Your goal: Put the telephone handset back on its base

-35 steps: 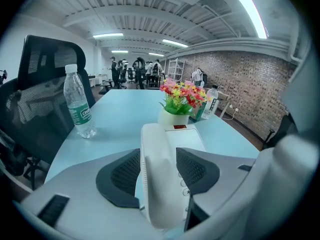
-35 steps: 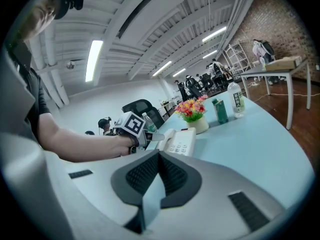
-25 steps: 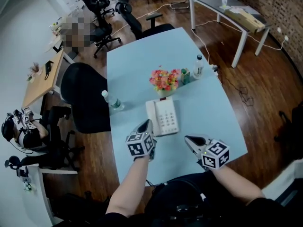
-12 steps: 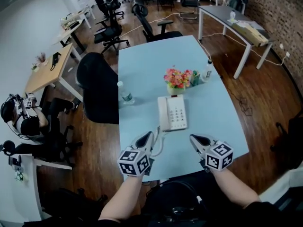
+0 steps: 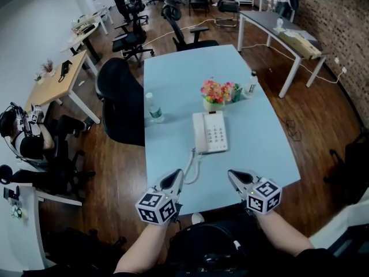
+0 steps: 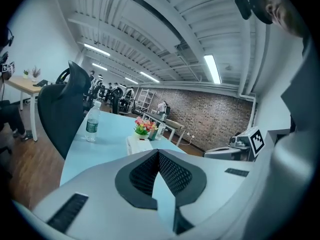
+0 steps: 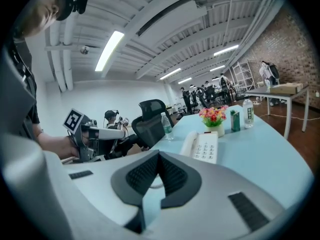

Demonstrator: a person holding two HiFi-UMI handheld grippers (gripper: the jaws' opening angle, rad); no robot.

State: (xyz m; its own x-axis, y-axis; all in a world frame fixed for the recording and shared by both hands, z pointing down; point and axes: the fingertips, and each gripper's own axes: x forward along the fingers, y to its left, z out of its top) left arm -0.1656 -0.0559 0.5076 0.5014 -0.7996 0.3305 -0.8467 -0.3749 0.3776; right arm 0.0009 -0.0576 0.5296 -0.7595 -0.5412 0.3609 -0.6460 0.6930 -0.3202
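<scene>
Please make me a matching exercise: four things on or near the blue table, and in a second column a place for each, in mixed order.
1 phone
2 flowers
3 left bottle
4 black chair

A upright near the left edge of the table
B on the floor, left of the table
C lying flat mid-table
D just behind the phone

Pairs: 1-C, 2-D, 3-A, 4-B
</scene>
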